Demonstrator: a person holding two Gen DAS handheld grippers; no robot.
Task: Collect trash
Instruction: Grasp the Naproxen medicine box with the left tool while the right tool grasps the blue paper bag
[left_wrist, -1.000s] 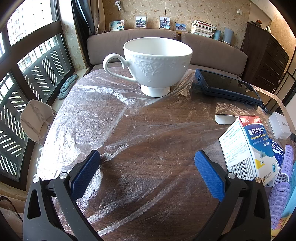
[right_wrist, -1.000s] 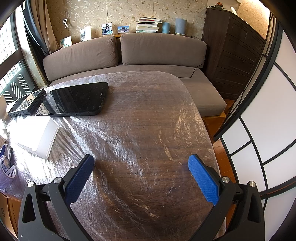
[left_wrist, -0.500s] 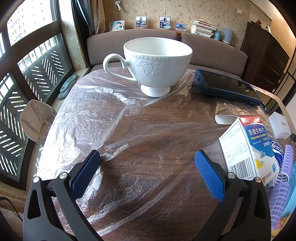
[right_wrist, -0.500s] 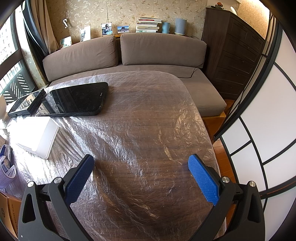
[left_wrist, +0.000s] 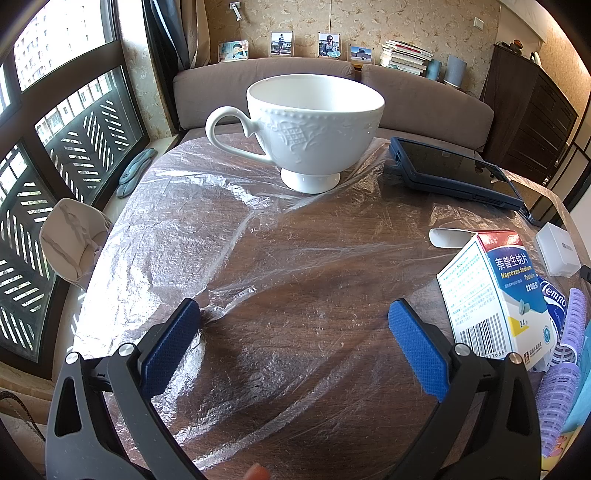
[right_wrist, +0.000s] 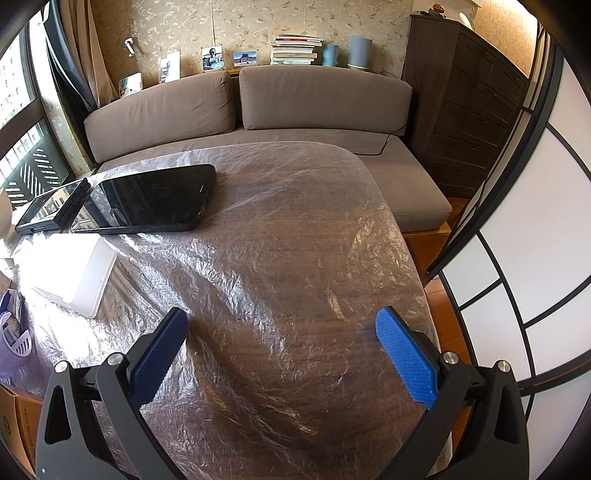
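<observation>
Left wrist view: centre table (left_wrist: 295, 266) clear; cup (left_wrist: 314, 129) blocks upper centre, medicine box (left_wrist: 491, 295) lower right. Right wrist view: centre clear; tablet (right_wrist: 147, 199) upper left.

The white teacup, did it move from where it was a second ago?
No. The white teacup sits at the same spot against the sofa back behind it and the tablet beside it.

1. A cup (left_wrist: 314, 129) stands at the far side of the counter (left_wrist: 295, 288), with the sofa (left_wrist: 424, 99) behind it.
2. A tablet (left_wrist: 450, 170) lies to the right of the cup.
3. A medicine box (left_wrist: 491, 295) stands nearer, at the right edge.
</observation>
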